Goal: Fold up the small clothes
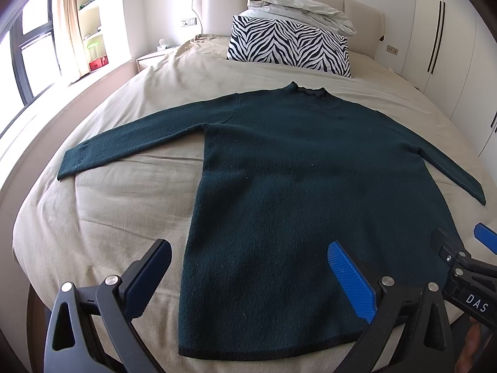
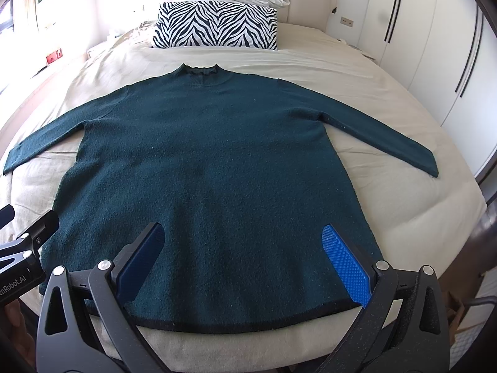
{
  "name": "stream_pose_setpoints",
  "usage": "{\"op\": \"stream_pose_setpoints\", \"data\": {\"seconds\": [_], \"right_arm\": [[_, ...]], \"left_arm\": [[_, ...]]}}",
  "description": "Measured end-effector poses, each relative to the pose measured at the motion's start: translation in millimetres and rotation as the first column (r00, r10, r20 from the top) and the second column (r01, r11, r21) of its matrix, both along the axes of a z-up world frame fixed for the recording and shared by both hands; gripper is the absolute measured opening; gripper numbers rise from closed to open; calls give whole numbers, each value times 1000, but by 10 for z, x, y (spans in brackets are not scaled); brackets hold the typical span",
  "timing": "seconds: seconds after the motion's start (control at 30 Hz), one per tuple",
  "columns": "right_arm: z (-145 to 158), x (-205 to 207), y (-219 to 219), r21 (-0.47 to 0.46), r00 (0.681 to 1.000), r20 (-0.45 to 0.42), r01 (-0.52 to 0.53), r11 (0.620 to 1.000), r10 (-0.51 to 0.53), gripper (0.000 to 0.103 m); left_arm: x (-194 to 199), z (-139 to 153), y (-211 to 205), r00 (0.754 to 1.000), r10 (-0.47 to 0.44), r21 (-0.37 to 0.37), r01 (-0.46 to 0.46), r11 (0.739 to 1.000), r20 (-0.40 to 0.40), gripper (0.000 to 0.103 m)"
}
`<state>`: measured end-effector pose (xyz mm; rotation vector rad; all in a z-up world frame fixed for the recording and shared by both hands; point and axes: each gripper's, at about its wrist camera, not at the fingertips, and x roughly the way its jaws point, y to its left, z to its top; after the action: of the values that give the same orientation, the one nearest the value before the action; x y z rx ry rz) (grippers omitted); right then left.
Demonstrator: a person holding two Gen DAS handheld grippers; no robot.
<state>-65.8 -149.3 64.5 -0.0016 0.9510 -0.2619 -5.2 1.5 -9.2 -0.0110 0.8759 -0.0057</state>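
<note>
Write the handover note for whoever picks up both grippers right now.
Left gripper: jaws open, empty, above the sweater's left hem area.
Right gripper: jaws open, empty, above the hem's middle-right.
Dark green sweater: spread flat on the beige bedsheet, collar toward the zebra pillow, both sleeves stretched outward, hem nearest you.
Done: the sweater is laid out flat; no fold is made.
Left: probably fold each sleeve in over the body, then fold the body up from the hem.
</note>
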Motion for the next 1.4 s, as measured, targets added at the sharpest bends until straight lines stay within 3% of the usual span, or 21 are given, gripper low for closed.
{"op": "stream_pose_setpoints", "data": {"seconds": [1.4], "right_arm": [[-27,11,35,-21,1000,-12,-6,1000,6,103]], "left_arm": [[-13,-13,-13,1000,0,-1,0,1000,0,103]]}}
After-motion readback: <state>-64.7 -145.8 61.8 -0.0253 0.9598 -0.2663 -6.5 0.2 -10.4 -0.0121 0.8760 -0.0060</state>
